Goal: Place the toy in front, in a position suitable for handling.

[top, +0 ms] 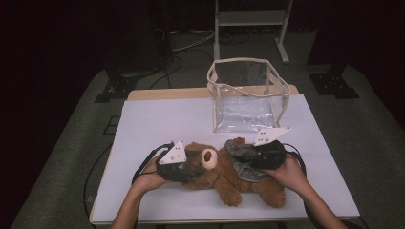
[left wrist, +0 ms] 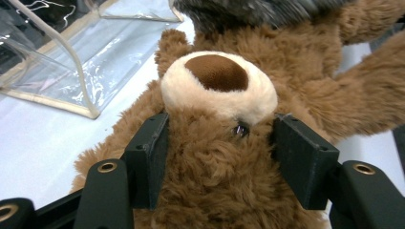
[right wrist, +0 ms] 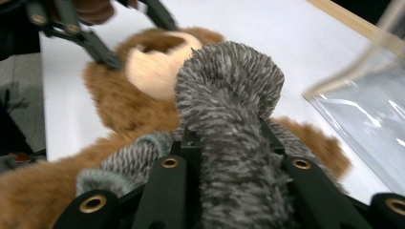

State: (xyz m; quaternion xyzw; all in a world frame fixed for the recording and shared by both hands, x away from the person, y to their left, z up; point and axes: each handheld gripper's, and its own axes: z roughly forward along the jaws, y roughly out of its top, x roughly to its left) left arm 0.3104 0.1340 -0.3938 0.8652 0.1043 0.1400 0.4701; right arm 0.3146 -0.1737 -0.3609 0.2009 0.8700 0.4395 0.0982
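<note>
Teddy bear [top: 224,174]: brown plush, lying on its back on the near half of the white table [top: 157,124], head toward the person's left, legs toward the near right edge. Cream muzzle with dark brown nose faces up.
Grey garment [top: 243,162]: fuzzy knit piece draped over the bear's chest; one part is bunched into a thick roll that stands up off the body.
Left gripper [left wrist: 219,143]: at the bear's head. Jaws sit on either side of the head just below the muzzle, both pads sunk into the fur, pinching the head. One dark eye shows next to the right-hand pad.
Right gripper [right wrist: 229,148]: over the bear's torso. Jaws clamp the roll of grey garment, which bulges out above and past the tips.
Hands: one on each gripper, forearms coming in from the near edge.
Clear bag [top: 246,95]: see-through plastic tote with cream trim and handles, standing open at the far side of the table, just beyond the bear, not touching it.
</note>
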